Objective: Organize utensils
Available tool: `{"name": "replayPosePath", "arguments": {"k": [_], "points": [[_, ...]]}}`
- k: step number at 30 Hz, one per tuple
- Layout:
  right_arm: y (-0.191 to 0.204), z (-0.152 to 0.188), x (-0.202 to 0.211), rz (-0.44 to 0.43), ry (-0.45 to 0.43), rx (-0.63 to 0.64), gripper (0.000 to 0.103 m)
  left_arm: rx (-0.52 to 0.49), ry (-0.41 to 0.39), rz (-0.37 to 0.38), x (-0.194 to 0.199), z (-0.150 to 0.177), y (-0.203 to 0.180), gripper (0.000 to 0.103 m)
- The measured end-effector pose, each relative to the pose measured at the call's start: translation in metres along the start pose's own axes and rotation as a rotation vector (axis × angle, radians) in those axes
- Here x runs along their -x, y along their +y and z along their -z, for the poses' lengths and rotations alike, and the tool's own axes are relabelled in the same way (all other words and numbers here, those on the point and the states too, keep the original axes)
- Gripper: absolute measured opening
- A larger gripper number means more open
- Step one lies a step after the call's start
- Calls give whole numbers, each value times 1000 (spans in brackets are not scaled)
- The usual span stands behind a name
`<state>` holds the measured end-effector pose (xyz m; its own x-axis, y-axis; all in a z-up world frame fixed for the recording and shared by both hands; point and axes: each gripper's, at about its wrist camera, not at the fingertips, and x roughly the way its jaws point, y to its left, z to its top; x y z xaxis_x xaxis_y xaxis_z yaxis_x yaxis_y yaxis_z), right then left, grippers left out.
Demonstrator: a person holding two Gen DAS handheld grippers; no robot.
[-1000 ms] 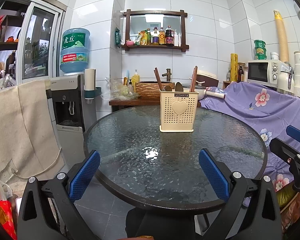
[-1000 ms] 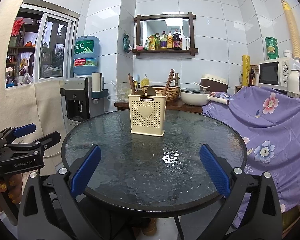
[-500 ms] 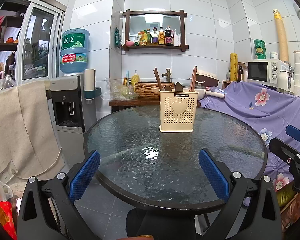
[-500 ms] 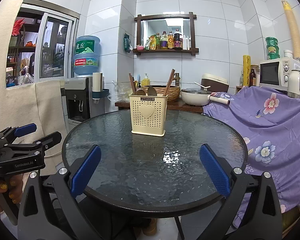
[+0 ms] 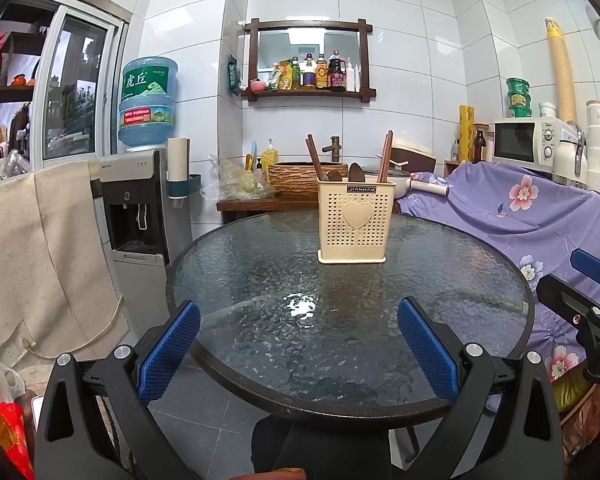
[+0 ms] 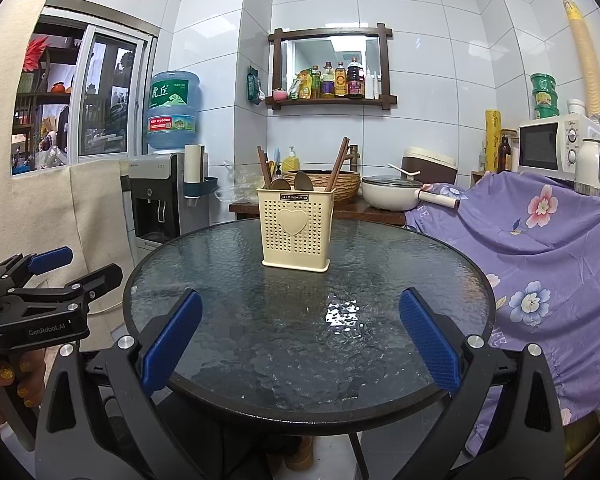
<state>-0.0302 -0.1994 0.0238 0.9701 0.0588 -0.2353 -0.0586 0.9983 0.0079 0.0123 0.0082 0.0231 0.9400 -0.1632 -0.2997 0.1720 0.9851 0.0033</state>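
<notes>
Both hand-held grippers, left (image 5: 299, 340) and right (image 6: 300, 330), hover spread and empty at the surface's (image 5: 440, 264) near edge; the far caddy (image 5: 355, 222) holds chopsticks (image 5: 384, 158) and spoons (image 5: 356, 173).

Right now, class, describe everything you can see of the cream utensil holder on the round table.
The utensil holder is a cream box, plastic by the look, with perforated walls, a raised heart on its front and a dark label above it. It stands upright on the glass table, towards the far side. Brown chopsticks and spoons stick out of it. Neither gripper touches it.
</notes>
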Motion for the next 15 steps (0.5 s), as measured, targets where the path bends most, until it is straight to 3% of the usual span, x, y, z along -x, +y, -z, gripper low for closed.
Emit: {"name": "replayPosePath", "arguments": {"k": [15], "points": [[-2,3,-2,-1,6,-1,97,1,3,7,-1,1,6,97]]}}
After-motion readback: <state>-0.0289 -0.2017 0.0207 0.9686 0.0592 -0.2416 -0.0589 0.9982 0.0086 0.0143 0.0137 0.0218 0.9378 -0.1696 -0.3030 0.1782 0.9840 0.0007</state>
